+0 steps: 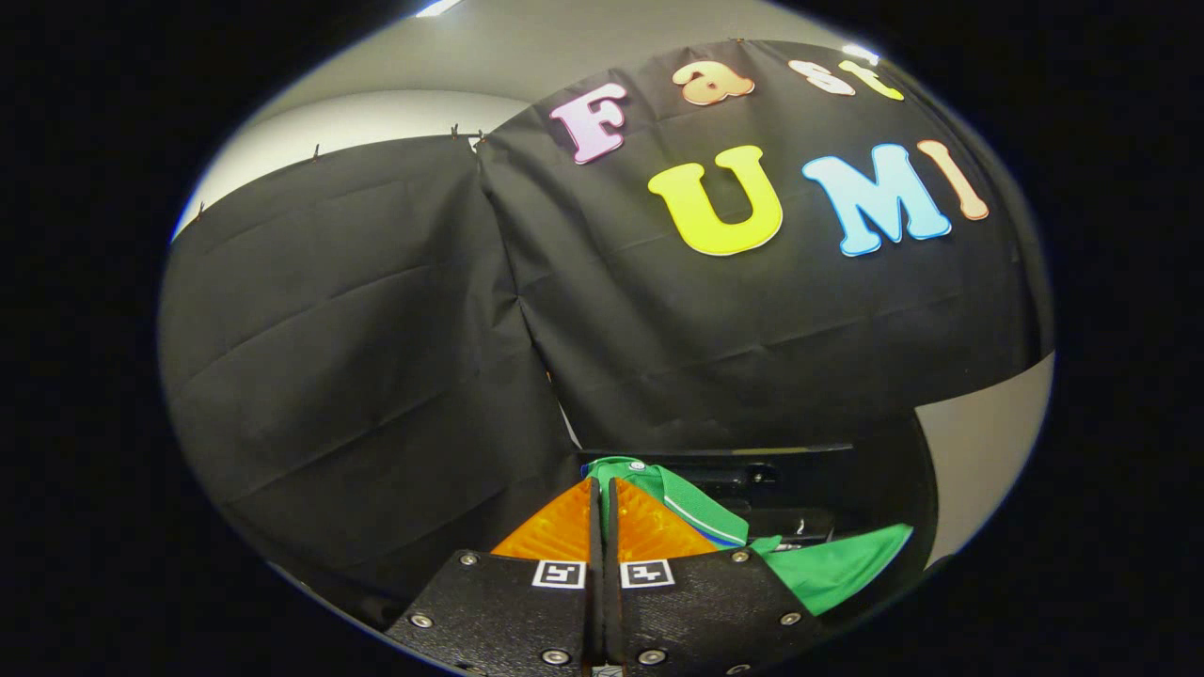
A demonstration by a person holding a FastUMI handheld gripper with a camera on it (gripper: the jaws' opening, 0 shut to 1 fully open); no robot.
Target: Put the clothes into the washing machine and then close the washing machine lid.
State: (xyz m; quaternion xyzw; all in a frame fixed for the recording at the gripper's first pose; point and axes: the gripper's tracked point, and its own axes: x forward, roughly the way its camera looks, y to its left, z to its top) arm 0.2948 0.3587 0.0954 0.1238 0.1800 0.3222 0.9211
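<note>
My gripper [603,489] has its two fingers pressed together, with a fold of a green garment [696,508] pinched at their tips. The garment has a collar with a white and blue stripe and hangs off to the right of the fingers, where a larger green panel [832,564] spreads out. Just beyond the fingers and behind the cloth is a dark machine body [781,480] with a glossy black top edge; I cannot tell whether its lid is up or down.
Black booth cloth [376,357] hangs close ahead and to the left, folding at a corner. A pale wall [978,451] shows to the right of the machine.
</note>
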